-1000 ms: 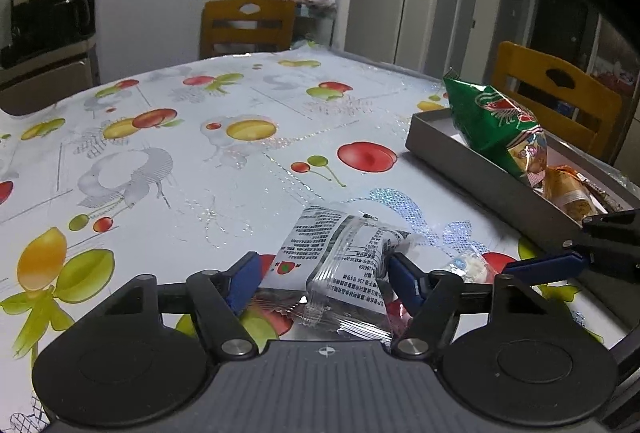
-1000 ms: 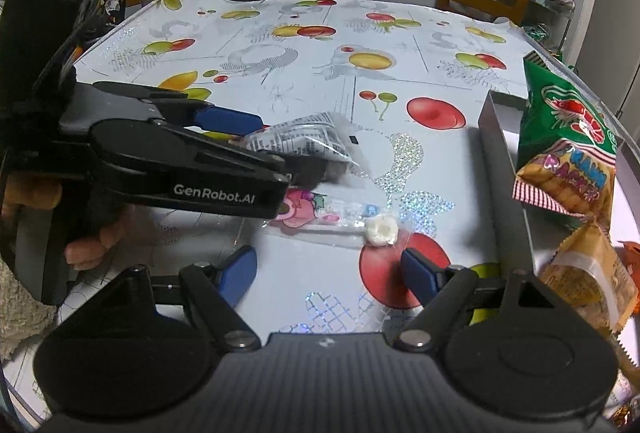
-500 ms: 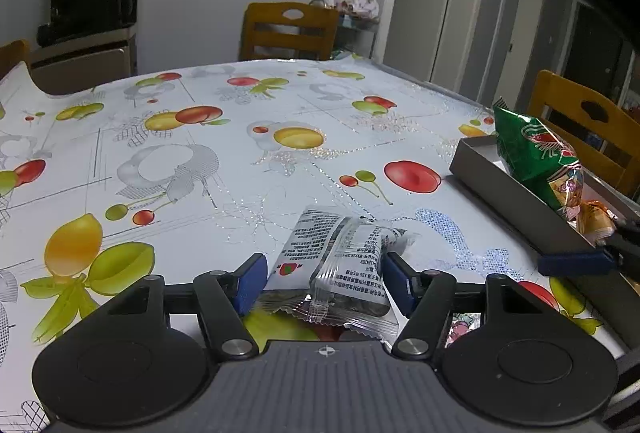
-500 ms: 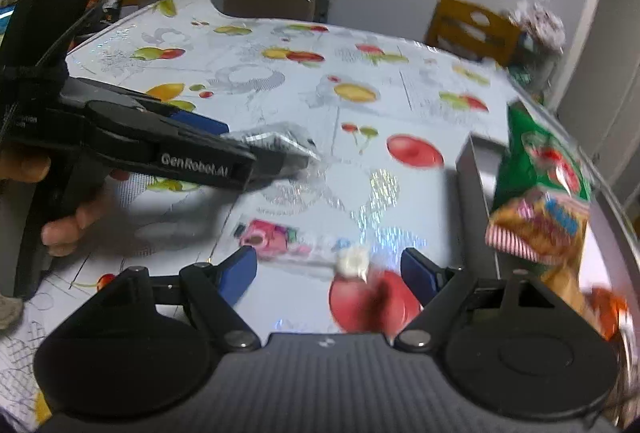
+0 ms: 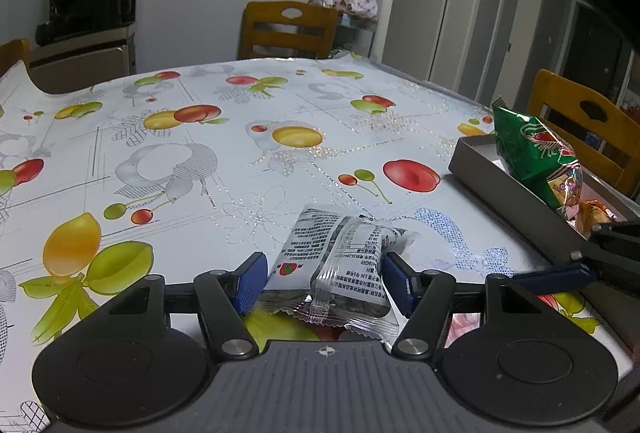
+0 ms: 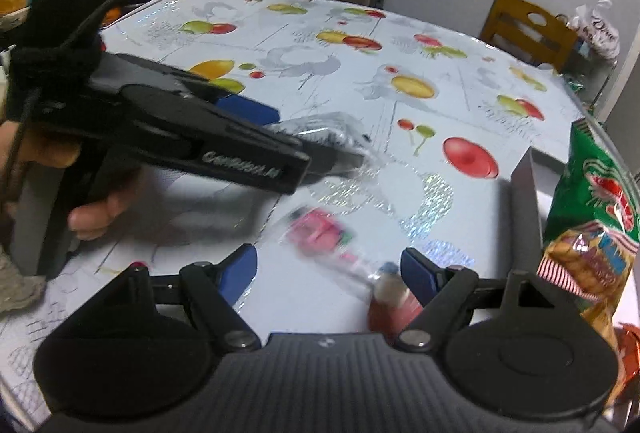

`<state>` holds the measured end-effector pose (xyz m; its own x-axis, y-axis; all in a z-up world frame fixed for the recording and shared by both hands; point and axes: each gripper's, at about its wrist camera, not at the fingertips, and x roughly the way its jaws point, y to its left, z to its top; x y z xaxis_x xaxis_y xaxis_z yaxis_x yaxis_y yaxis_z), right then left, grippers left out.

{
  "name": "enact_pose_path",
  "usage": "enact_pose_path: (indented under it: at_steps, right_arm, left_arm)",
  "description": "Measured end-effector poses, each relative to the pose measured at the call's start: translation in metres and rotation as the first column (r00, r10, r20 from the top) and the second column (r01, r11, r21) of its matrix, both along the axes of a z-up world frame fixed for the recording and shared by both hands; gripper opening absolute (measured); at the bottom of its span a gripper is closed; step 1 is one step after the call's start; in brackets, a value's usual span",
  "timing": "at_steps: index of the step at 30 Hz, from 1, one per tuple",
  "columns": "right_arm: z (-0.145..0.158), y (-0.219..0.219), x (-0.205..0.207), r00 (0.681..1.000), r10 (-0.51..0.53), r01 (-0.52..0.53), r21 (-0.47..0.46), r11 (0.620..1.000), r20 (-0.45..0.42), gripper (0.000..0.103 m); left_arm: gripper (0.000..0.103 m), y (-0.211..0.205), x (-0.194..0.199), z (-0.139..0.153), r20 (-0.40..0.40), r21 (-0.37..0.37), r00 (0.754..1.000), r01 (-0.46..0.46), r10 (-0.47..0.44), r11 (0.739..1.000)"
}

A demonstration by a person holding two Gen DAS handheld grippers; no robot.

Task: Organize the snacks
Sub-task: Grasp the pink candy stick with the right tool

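Observation:
A clear and silver snack packet with printed text sits between the blue pads of my left gripper, which is shut on it just above the fruit-print tablecloth. The right wrist view shows that left gripper from the side, held by a hand, with the snack packet sticking out of it. My right gripper stands open over a pink sweet wrapper with a white piece at its end. One blue finger of the right gripper shows at the right.
A grey tray at the table's right edge holds a green snack bag and smaller orange packets. In the right wrist view the tray wall and the green bag are close. Wooden chairs surround the table.
The left pads have closed in against the silver packet and the left gripper has tipped up slightly. The right gripper has rolled, and the pink wrapper now lies nearer its fingers.

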<state>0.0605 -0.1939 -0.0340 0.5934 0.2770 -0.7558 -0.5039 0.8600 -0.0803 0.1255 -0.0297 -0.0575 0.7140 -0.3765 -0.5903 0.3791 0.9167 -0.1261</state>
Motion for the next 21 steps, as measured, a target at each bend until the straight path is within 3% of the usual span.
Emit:
enact_pose_path:
  at_steps: [9, 21]
  right_arm:
    - [0.004, 0.004, -0.017, 1.0, 0.011, -0.011, -0.008, 1.0, -0.013, 0.08]
    - [0.006, -0.016, 0.004, 0.977, -0.214, 0.214, 0.045, 0.976, 0.015, 0.08]
  left_arm:
    - [0.063, 0.0, 0.0, 0.0, 0.0, -0.001, 1.0, 0.0, 0.0, 1.0]
    - [0.063, 0.0, 0.0, 0.0, 0.0, -0.001, 1.0, 0.0, 0.0, 1.0]
